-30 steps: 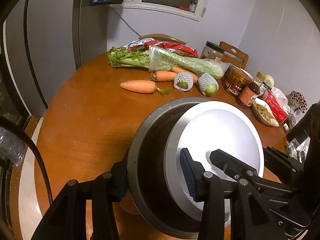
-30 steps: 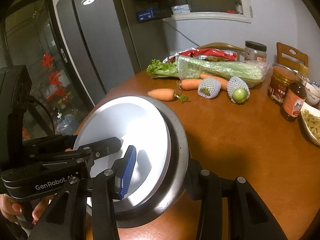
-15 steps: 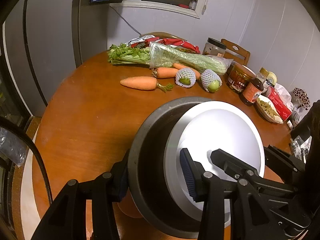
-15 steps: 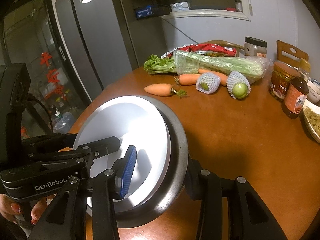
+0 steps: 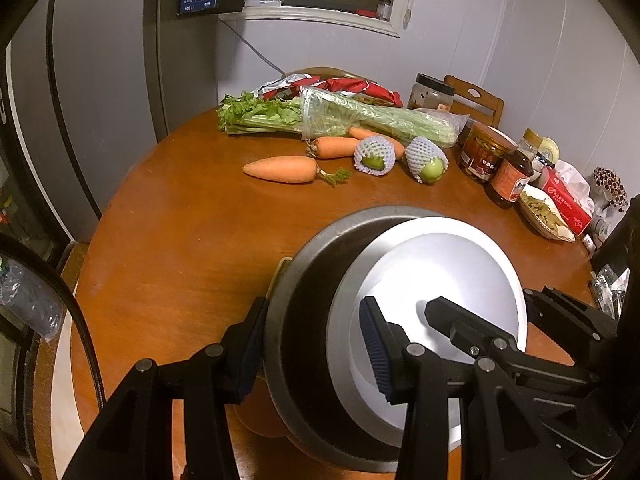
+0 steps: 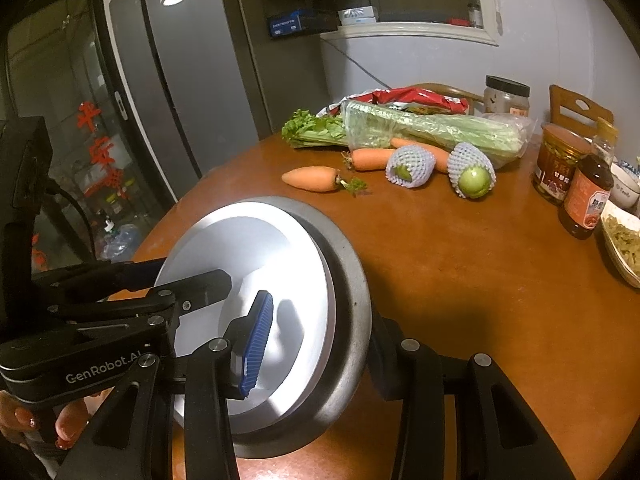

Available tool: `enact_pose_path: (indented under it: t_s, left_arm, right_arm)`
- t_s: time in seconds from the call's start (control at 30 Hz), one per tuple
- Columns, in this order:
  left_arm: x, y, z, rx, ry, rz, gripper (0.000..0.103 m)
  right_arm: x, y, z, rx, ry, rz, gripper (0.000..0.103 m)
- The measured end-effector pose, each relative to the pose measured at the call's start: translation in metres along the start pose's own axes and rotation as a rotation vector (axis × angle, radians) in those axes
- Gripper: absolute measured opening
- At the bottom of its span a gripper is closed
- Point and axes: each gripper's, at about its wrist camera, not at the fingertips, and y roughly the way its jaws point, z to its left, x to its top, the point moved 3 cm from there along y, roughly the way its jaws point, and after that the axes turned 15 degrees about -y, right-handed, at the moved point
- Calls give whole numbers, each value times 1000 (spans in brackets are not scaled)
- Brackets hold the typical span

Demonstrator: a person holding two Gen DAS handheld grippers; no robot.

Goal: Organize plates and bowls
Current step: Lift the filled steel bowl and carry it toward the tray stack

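Observation:
A white bowl [image 5: 440,272] sits nested inside a dark grey metal bowl [image 5: 304,280], and the pair is tilted over the near part of the round wooden table [image 5: 180,240]. My left gripper [image 5: 312,352] is shut on the stack's left rim, its blue pad inside the white bowl and its other finger outside the grey one. My right gripper [image 6: 320,352] is shut on the opposite rim of the grey bowl [image 6: 352,280] and white bowl [image 6: 248,248] in the same way. Each gripper shows in the other's view: the right gripper [image 5: 520,340] and the left gripper [image 6: 140,312].
At the far side lie carrots [image 5: 280,168], bagged celery [image 5: 360,120], two net-wrapped green fruits [image 5: 428,160], jars [image 5: 482,152], a sauce bottle [image 5: 512,180] and a dish of food [image 5: 544,216]. A fridge [image 6: 180,100] stands to the left. A hand [image 6: 24,420] holds the left gripper.

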Motion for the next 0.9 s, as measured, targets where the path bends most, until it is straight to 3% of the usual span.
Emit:
enact_pose_path:
  t_s: [0.9]
  left_arm:
    - [-2,-1,2,14,0,-5,46]
  right_arm:
    - [0,-1,-1,-36,-8,5,46]
